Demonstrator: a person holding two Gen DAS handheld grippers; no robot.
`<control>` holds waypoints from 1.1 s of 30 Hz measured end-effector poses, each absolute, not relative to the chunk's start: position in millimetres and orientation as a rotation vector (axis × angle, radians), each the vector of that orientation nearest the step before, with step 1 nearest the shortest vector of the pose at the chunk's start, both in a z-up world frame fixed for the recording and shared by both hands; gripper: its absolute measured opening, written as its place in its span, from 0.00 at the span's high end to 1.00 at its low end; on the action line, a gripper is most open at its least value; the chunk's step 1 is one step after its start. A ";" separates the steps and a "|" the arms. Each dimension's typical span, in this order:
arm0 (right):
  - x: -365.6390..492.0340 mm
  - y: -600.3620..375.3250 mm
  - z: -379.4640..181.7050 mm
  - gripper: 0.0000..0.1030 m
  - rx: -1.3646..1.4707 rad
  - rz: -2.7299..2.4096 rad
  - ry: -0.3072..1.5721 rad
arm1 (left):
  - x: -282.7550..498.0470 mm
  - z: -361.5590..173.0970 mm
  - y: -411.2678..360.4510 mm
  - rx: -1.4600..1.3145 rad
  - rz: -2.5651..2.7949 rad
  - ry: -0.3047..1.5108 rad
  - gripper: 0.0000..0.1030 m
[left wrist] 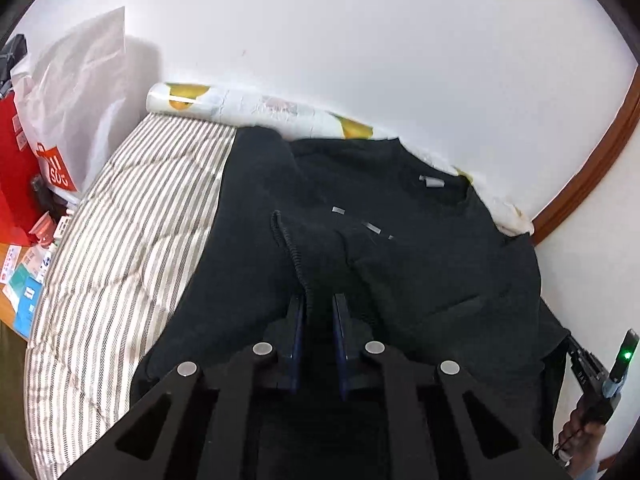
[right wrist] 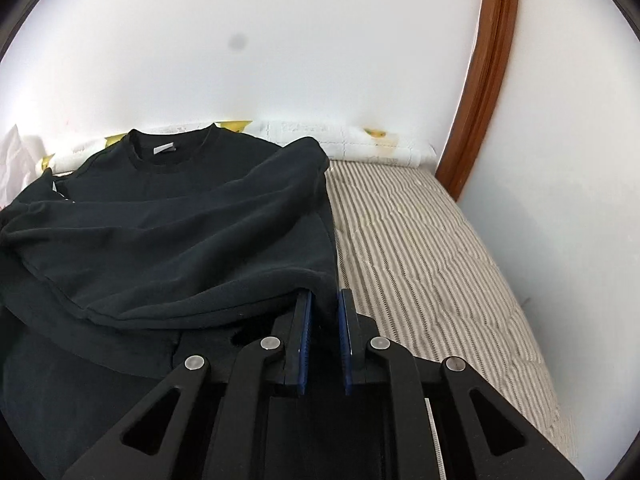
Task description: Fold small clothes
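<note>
1. Left tool (left wrist: 320, 304) is nipped shut on the bottom hem of the black shirt (left wrist: 400, 240), which lies on the striped bed (left wrist: 132, 216).
2. Right tool (right wrist: 325, 300) pinches the hem's other corner, likely so both ends lift evenly for a fold toward the collar (right wrist: 172, 152).

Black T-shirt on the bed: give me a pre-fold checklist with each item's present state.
1. Left gripper pinching the black T-shirt hem: ok.
2. Right gripper pinching the shirt's edge: ok.
3. Collar toward the wall: ok.
4. Sleeves folded in over the body: ok.
5. Fabric smooth: not ok, wrinkles across the middle.
6. Striped quilt beside the shirt free of other items: ok.
</note>
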State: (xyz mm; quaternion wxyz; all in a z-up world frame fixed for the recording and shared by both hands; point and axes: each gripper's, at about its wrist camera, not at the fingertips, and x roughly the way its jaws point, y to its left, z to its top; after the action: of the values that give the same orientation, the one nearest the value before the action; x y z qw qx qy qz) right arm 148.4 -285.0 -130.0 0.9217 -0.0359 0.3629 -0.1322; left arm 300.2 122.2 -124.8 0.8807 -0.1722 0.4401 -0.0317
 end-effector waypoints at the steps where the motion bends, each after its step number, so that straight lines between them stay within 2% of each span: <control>1: 148.0 -284.9 -130.7 0.88 -0.071 -0.274 0.749 | 297.6 -127.8 122.6 -0.359 -0.069 0.924 0.87; 10: 146.6 -285.0 -142.1 0.88 -0.053 -0.288 0.781 | 279.5 -142.4 124.5 -0.356 -0.108 0.936 0.84; 15: 145.6 -282.0 -146.5 0.87 -0.059 -0.293 0.782 | 284.2 -144.7 119.4 -0.343 -0.131 0.930 0.76; 24: 140.5 -282.1 -145.7 0.87 -0.067 -0.306 0.786 | 289.9 -127.3 106.8 -0.328 -0.169 0.841 0.75; 28: 121.8 -274.8 -131.4 0.86 -0.044 -0.249 0.755 | 295.0 -129.5 99.7 -0.282 -0.161 0.865 0.75; 29: 117.3 -271.9 -129.1 0.85 -0.024 -0.222 0.754 | 295.8 -132.2 99.1 -0.277 -0.154 0.871 0.75; 31: 113.8 -265.4 -130.6 0.73 0.029 -0.138 0.776 | 298.4 -140.0 99.8 -0.274 -0.130 0.898 0.75; 33: 119.2 -258.1 -138.7 0.68 0.047 -0.090 0.807 | 299.4 -146.9 102.0 -0.286 -0.122 0.922 0.75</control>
State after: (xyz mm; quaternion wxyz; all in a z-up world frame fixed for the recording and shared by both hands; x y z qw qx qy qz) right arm 119.2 -258.1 -138.7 0.9184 0.0228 0.3926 -0.0437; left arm 299.4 102.0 -146.9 0.8839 -0.1375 0.4430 -0.0586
